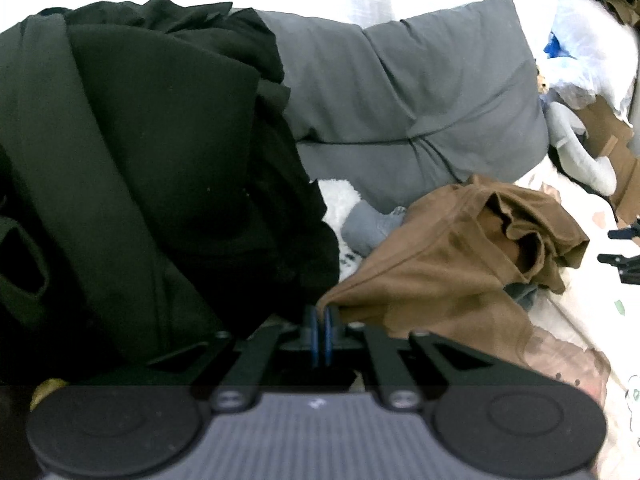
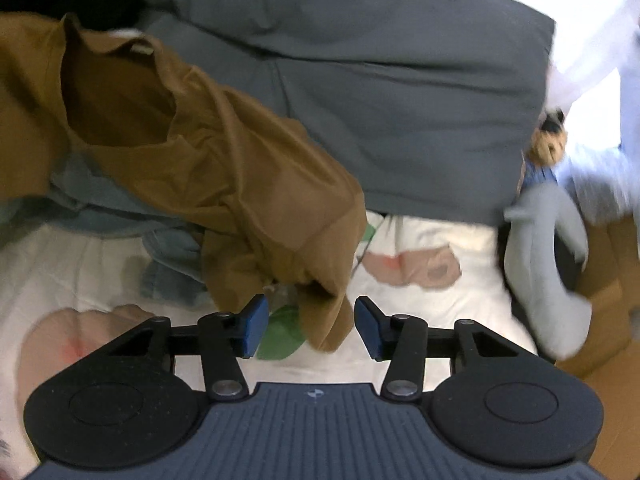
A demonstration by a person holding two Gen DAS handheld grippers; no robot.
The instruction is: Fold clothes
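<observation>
While left jaws pinch the brown shirt (image 1: 448,272), right jaws gape around its hem, grey pillow (image 2: 400,92) behind.

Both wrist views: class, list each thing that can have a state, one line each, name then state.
Brown garment: crumpled, unfolded, one corner pinched.
Left gripper: shut on that corner.
Right gripper: open, brown cloth hanging between its pads, ungripped.
Black clothes: heaped, unfolded.
Grey pillow: creased.

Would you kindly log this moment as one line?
left gripper: shut on brown shirt | right gripper: open, around shirt sleeve | fold: not started
</observation>
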